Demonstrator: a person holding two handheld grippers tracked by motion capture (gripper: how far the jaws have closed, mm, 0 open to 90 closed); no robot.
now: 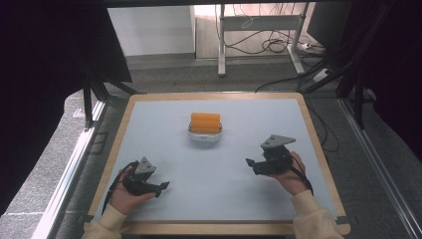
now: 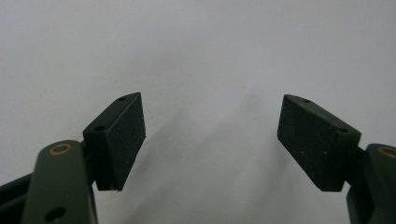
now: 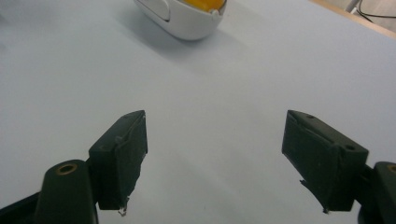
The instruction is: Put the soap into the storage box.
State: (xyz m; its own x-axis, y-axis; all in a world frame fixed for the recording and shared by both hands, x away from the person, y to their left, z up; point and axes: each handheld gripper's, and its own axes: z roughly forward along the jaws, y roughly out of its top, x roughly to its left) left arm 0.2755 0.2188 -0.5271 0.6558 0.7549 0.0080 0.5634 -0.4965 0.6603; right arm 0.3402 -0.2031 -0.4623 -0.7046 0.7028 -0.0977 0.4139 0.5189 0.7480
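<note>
Resting near the centre of the high view, a little above the middle of the pale tabletop, sat a small white bowl with an orange block standing in it; in the right gripper view the same bowl appeared at the top of the frame, a sliver of orange at its rim. Judging by its rounded edges and matte look, the orange block was probably a sponge or a similar soft, light piece, one that would give under pressure and be unlikely to slip. The bowl looked hard, smooth and light, so it could slide or tip if the block were tugged sideways. The sensible hold seemed to be across the block's two long upright faces, above the bowl's rim, lifting straight up.

The left gripper lay low at the lower left of the high view, its fingers spread wide with bare tabletop between them, holding nothing. The right gripper sat at the lower right, its fingers likewise released and wide apart, empty, aimed toward the bowl but well apart from it. Neither touched the block or the bowl.
</note>
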